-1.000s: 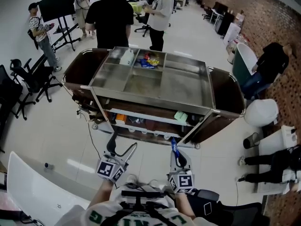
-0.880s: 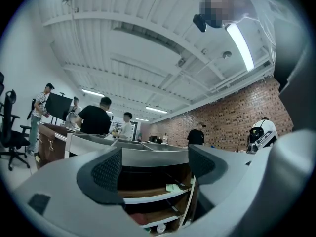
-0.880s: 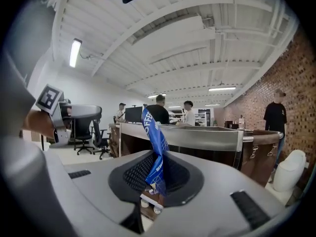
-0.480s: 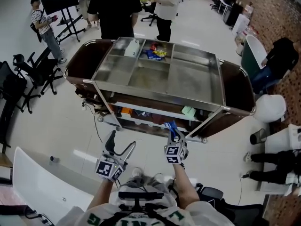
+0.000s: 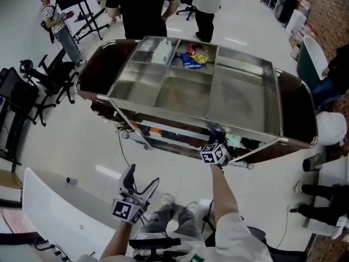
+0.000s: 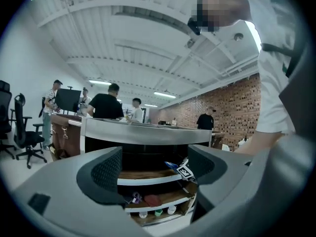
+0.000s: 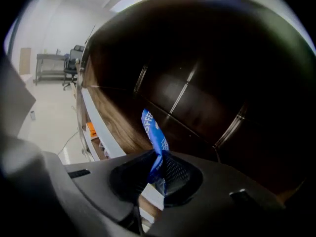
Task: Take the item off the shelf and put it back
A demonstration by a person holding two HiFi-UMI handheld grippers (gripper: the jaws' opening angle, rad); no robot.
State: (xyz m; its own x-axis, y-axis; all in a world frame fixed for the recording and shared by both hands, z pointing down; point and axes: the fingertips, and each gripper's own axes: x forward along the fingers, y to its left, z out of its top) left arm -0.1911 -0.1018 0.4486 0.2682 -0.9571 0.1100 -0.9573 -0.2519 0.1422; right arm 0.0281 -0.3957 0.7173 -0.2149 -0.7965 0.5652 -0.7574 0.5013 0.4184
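A thin blue packet point(image 7: 154, 135) with white print stands pinched between the jaws of my right gripper point(image 7: 160, 174). That gripper point(image 5: 216, 146) reaches under the steel top of the cart point(image 5: 256, 94), at the front edge of the upper wooden shelf point(image 7: 116, 125). The left gripper view shows its marker cube point(image 6: 185, 170) and the packet point(image 6: 171, 165) at that shelf. My left gripper point(image 5: 139, 180) hangs low in front of the cart, well short of it. Its jaws stand open around nothing.
The cart's top tray holds a white bottle point(image 5: 163, 51) and snack packets point(image 5: 194, 59). A mint-green item point(image 5: 234, 141) lies on the upper shelf, and an orange box point(image 5: 155, 130) and small cups point(image 6: 158, 212) sit lower. People stand behind the cart. Office chairs point(image 5: 27, 86) are at the left.
My right gripper has swung forward from near my body to the cart's upper shelf, carrying the blue packet. The left gripper has sunk a little. The cart now appears closer.
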